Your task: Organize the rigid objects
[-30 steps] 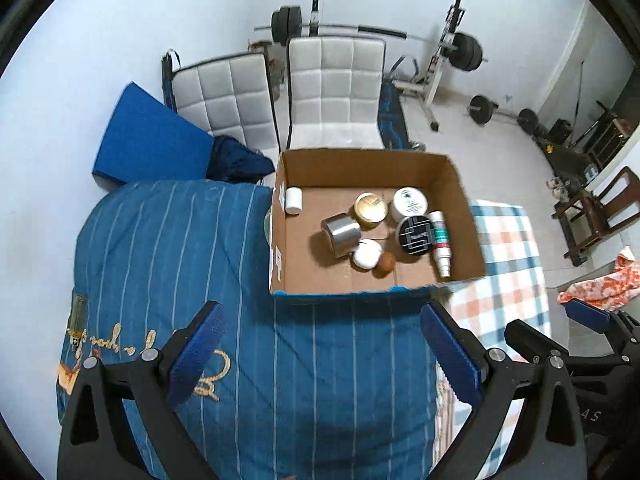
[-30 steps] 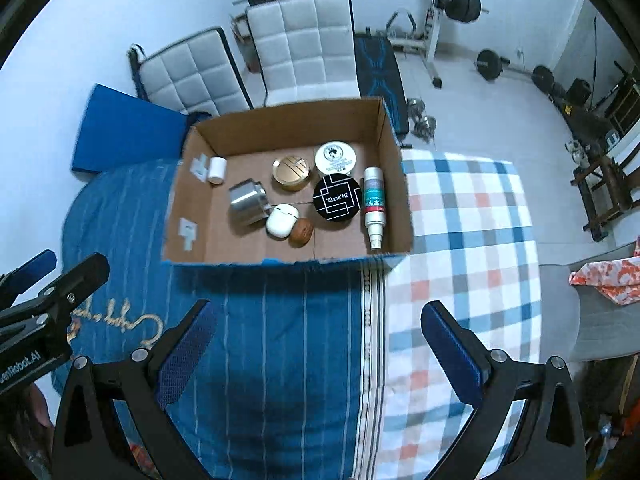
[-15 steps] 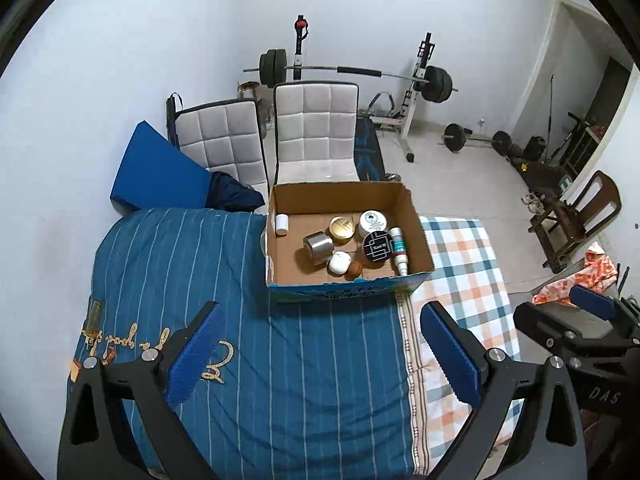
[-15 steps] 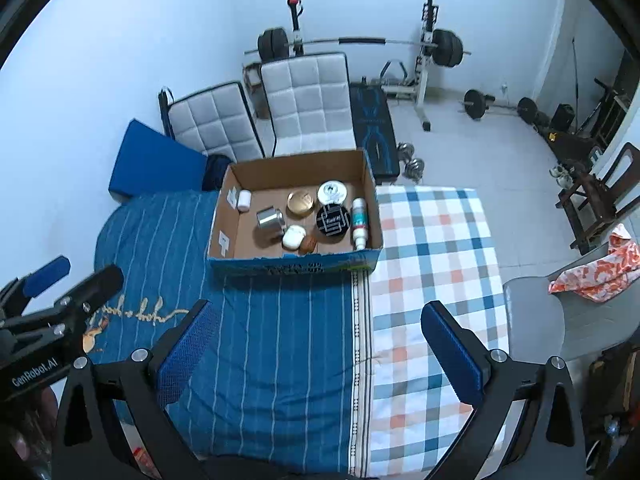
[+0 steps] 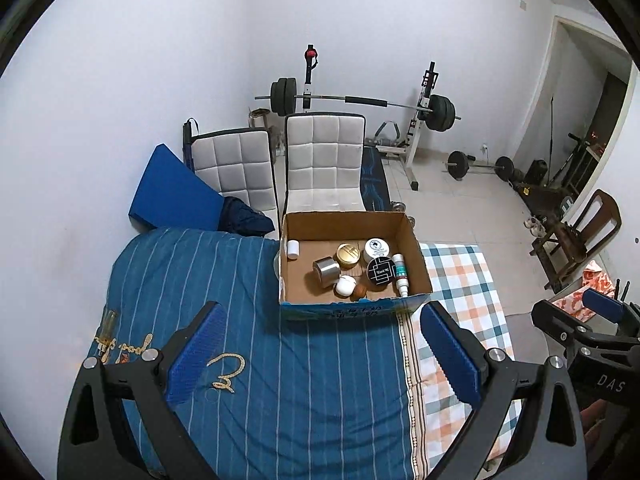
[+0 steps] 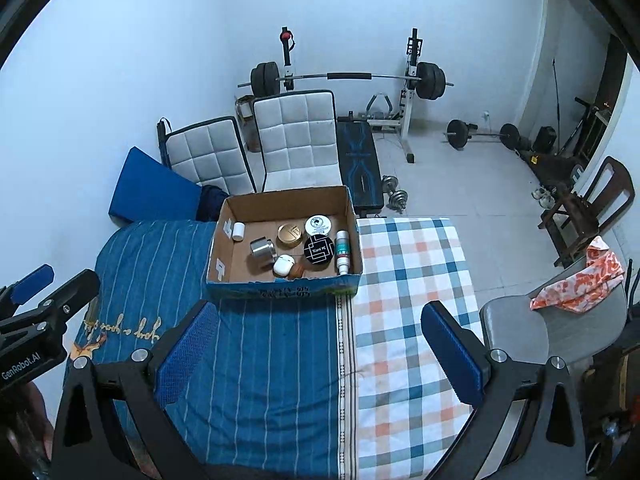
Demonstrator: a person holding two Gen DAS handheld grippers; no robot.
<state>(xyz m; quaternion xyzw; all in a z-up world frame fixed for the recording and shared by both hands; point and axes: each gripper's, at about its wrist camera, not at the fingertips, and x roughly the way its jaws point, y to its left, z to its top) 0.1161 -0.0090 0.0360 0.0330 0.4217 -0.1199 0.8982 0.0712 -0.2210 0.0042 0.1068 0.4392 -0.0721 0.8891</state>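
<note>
An open cardboard box [image 5: 416, 256] [image 6: 218, 242] sits at the far end of the bed. Inside lie a steel cup [image 5: 326, 270] [image 6: 263, 249], a gold round tin [image 5: 348, 255] [image 6: 289, 234], a white jar [image 5: 376, 248] [image 6: 318, 225], a black round tin [image 5: 381, 269] [image 6: 319, 251], a spray bottle [image 5: 400, 274] [image 6: 342, 251], a white case [image 5: 345, 285] [image 6: 283, 264] and a small white bottle [image 5: 293, 249] [image 6: 239, 231]. My left gripper [image 5: 322, 354] and right gripper [image 6: 318, 354] are both open and empty, held high, well back from the box.
The bed has a blue striped cover [image 5: 256, 360] and a checked cover [image 6: 404, 320]. Two white padded chairs [image 5: 324, 164], a blue cushion [image 5: 176, 196], a weight bench [image 6: 358, 160] with barbell, a wooden chair [image 5: 576, 240] and a grey chair [image 6: 540, 328] stand around.
Both grippers have pulled back and up from the box, so it looks much smaller and more of the room shows. Both stay open and empty.
</note>
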